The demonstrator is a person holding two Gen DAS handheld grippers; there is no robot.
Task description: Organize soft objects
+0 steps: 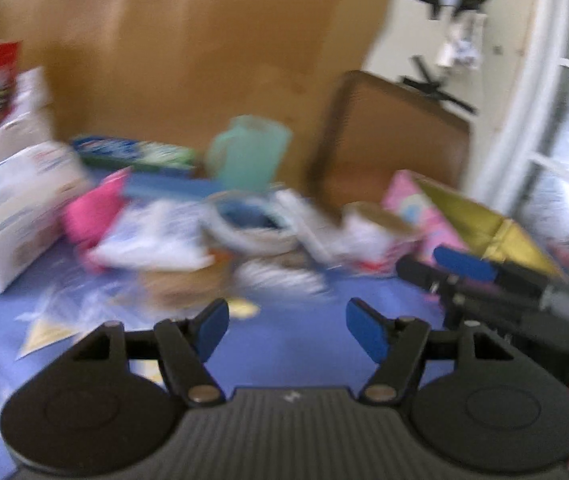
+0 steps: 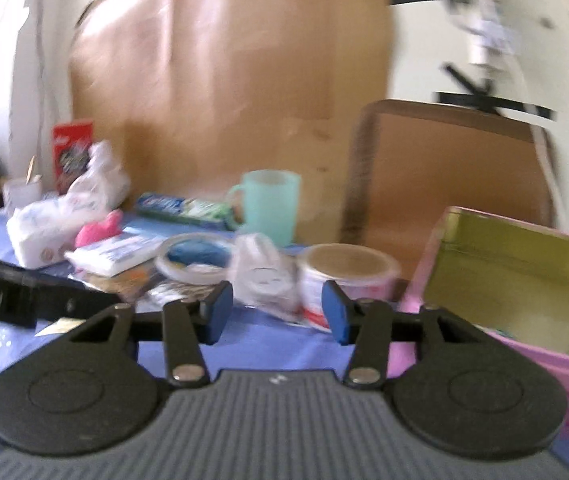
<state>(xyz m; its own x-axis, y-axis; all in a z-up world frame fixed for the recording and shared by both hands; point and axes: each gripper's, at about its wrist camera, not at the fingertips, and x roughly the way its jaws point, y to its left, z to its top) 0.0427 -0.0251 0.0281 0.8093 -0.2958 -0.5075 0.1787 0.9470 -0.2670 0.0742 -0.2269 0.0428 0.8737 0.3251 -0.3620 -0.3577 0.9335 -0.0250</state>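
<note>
From the left wrist, the left gripper (image 1: 287, 330) hovers with fingers spread and empty over the blue bench (image 1: 296, 344). The tissue pack (image 1: 12, 208) sits far left, a pink soft toy (image 1: 92, 212) beside it.

From the right wrist, the right gripper (image 2: 272, 312) is spread, empty, facing a crinkly white bag (image 2: 264, 276). It looks light and squashy; pinch its loose top.

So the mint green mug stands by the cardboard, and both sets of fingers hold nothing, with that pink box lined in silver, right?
Not quite. The pink box is lined in gold, not silver, as the right wrist view shows. The mint green mug does stand by the cardboard, and both sets of fingers hold nothing.
</note>
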